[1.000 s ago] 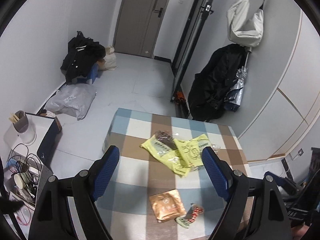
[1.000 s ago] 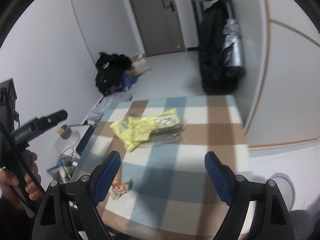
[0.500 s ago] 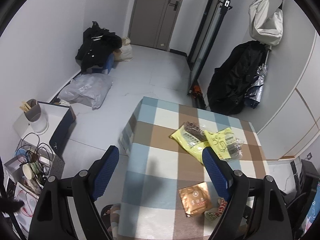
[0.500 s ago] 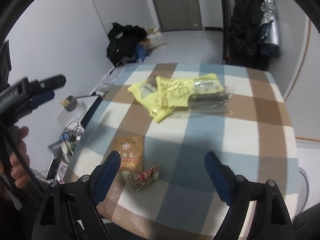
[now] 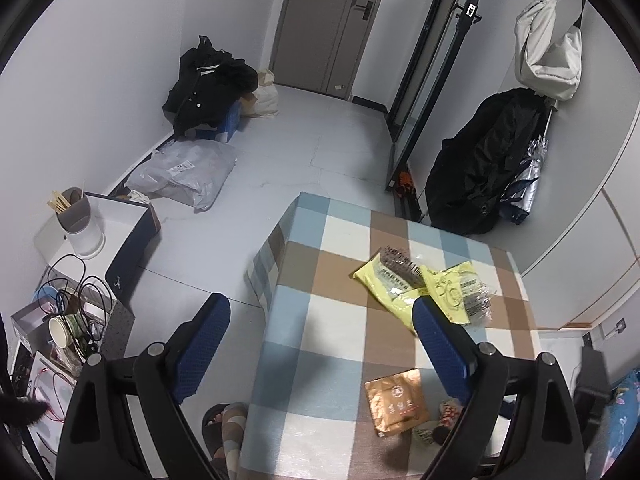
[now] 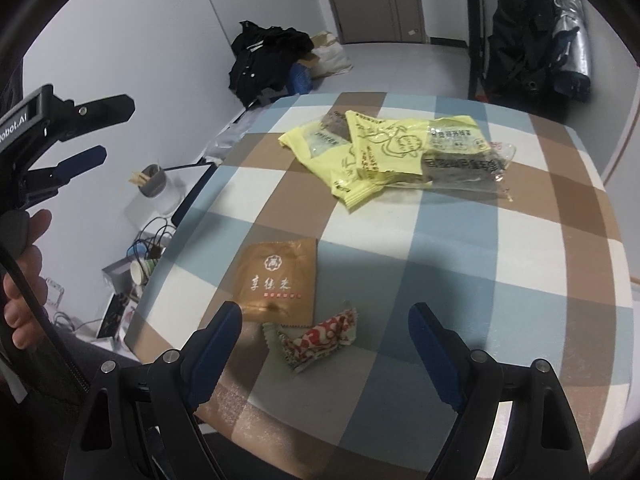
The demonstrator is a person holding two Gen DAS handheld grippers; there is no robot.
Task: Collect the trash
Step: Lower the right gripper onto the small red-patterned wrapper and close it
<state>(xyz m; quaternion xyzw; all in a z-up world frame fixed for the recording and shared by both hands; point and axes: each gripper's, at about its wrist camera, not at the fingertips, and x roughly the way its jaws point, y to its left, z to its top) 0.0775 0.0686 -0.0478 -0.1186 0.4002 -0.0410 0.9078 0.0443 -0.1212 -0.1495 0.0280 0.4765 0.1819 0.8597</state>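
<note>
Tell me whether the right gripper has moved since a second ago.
Yes. The right gripper has come down and in toward the near edge of the table: the red patterned wrapper, earlier beside its left finger, now lies between its open fingers.

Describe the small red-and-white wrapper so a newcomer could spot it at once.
Start at the checked table, then go to its near edge, away from the yellow bags at the far end. There a flat brown sachet lies, and the red-and-white wrapper sits just beside its near corner. It is the smallest piece, crumpled and patterned, unlike the flat plain sachet.
</note>
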